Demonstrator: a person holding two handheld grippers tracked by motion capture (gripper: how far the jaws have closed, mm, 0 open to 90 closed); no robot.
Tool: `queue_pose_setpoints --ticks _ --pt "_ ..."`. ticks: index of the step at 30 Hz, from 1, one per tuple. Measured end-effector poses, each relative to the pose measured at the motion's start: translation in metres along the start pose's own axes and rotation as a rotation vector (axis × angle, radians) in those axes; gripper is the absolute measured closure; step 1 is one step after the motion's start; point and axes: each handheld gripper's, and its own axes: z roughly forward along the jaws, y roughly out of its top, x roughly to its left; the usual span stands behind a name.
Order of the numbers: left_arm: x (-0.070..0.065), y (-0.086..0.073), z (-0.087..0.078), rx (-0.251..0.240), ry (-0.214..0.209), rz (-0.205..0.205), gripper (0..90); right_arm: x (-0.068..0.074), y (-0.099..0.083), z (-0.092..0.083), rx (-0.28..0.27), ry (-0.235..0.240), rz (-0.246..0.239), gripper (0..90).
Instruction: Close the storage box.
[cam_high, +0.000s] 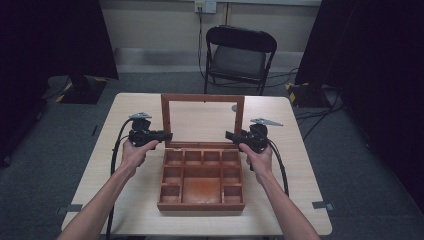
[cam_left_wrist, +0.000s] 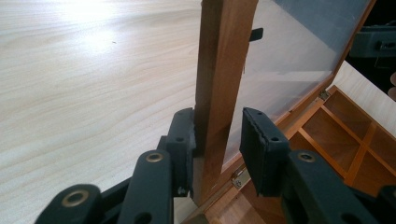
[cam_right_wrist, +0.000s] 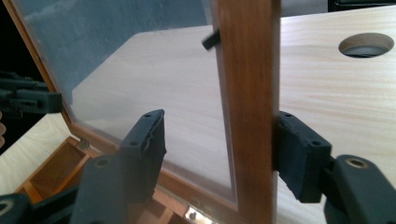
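While its glass-paned lid (cam_high: 202, 120) stands upright, compartmented brown wooden box (cam_high: 201, 179), left tongs (cam_left_wrist: 217, 140) clamping lid frame, right tongs (cam_right_wrist: 219, 149) loose around it.

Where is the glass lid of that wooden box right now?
In the high view the lid stands upright at the back of the wooden box, mid-table, with the left claw and right claw at its side rails.

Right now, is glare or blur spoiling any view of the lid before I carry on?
High view: dim and soft, but the box and its upright lid read clearly. Left gripper view: bright glare on the table; the near lid frame is slightly soft. Right gripper view: the lid frame is blurred, and the pane looks hazy.
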Motion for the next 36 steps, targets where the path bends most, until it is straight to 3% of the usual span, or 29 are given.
queue_pose_setpoints --ticks 3,5,10,14,25,36 --pt "0.0 0.0 0.0 0.004 0.002 0.002 66.0 0.0 0.002 0.001 0.0 -0.002 0.001 38.5" --pt "0.001 0.0 0.0 0.004 0.0 0.0 66.1 0.0 0.002 0.001 -0.004 -0.025 -0.011 46.0" --pt "0.001 0.0 0.002 -0.001 -0.01 -0.004 64.6 -0.001 0.004 -0.004 -0.004 -0.02 -0.036 51.1" --pt "0.001 0.002 0.003 -0.02 -0.021 -0.016 60.9 -0.003 0.005 -0.008 -0.013 -0.004 -0.021 54.3" --pt "-0.002 0.008 0.001 -0.026 -0.029 0.002 58.8 0.0 0.006 -0.013 0.0 0.01 -0.019 52.9" --pt "-0.012 0.007 -0.009 -0.034 -0.039 0.02 54.8 0.009 0.006 -0.023 0.017 0.023 -0.047 47.6"
